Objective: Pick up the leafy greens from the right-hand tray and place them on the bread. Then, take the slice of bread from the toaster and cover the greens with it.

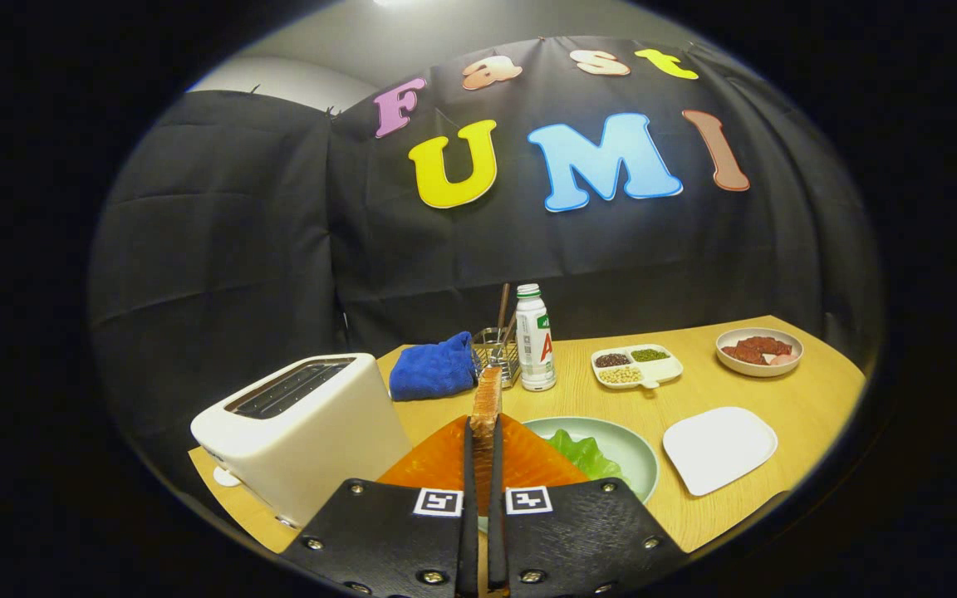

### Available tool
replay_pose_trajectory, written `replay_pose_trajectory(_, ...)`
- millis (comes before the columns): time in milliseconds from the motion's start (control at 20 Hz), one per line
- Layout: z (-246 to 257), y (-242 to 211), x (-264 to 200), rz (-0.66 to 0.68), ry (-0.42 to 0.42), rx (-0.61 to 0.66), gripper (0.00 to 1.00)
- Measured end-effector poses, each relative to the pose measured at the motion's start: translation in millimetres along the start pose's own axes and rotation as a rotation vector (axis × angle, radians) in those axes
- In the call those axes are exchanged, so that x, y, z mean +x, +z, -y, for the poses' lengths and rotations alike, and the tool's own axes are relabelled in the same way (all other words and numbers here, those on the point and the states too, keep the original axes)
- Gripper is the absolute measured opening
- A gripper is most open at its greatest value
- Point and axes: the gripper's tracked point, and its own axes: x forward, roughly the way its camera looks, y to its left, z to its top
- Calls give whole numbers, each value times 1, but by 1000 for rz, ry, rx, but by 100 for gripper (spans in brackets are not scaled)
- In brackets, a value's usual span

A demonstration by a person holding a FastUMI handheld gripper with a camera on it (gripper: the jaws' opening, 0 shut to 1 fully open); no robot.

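My gripper is shut on a slice of toasted bread, held upright and edge-on between the fingers, its top rising past the fingertips. The white toaster stands to the left of the fingers, its slots showing no bread. Just right of the fingers, leafy greens lie on a pale green plate. An orange ribbed sheet-like thing spreads under the fingers and hides the plate's left part. I cannot see what the greens rest on. A bare white square tray lies further right.
Beyond the bread stand a blue cloth, a wire holder with sticks and a white bottle. Further right sit a divided dish of beans and a bowl of reddish food. The wooden table ends near the toaster.
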Motion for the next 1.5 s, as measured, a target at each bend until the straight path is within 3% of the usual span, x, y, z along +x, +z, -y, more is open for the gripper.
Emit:
replay_pose_trajectory(200,13,-8,5,-27,-28,-41,5)
replay_pose_trajectory(450,32,-9,7,-33,-91,-91,18)
replay_pose_trajectory(850,52,-6,6,-30,-141,-89,30)
replay_pose_trajectory(1500,86,-15,15,-57,-245,-152,38)
